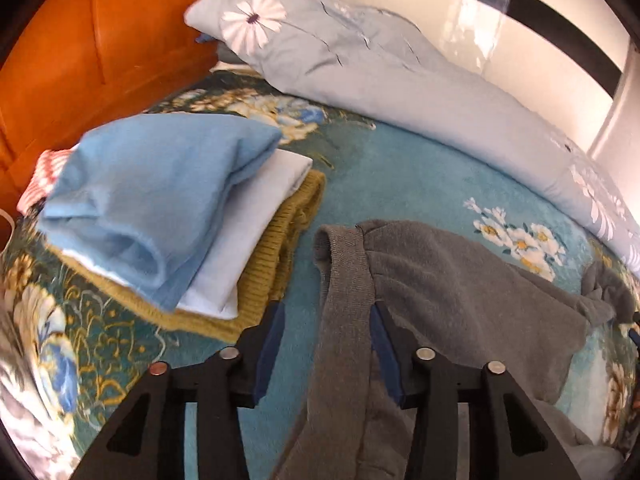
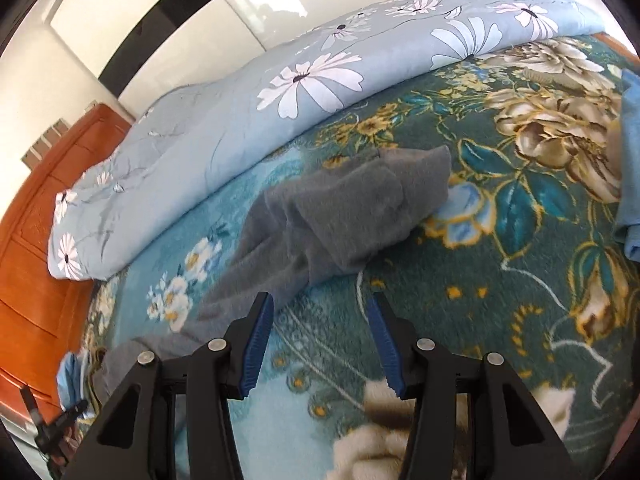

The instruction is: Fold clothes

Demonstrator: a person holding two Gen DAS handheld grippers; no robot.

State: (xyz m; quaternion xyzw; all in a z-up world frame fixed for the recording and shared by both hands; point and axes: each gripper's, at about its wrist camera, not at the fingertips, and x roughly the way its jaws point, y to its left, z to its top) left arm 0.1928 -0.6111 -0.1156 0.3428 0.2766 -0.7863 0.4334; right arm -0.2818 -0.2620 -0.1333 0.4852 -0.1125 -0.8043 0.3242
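Note:
A crumpled grey garment (image 1: 460, 280) lies on the floral blanket (image 1: 400, 168). Its ribbed band runs up between the fingers of my left gripper (image 1: 326, 312). The jaws stand open, with a gap between the band and the left pad. In the right wrist view the same grey garment (image 2: 352, 208) lies bunched ahead of my right gripper (image 2: 320, 300), which is open over the blanket (image 2: 520, 240) with nothing between its fingers. To the left is a stack of folded clothes: a blue piece (image 1: 152, 192) on a white one (image 1: 248, 232) on a mustard knit (image 1: 288, 240).
A pale blue daisy-print quilt (image 1: 380, 72) (image 2: 240, 112) lies rolled along the far side of the bed. An orange wooden headboard (image 1: 100, 40) (image 2: 32, 220) stands behind. A red and white item (image 1: 40, 180) sits beside the stack. Blue cloth (image 2: 630, 160) shows at the right edge.

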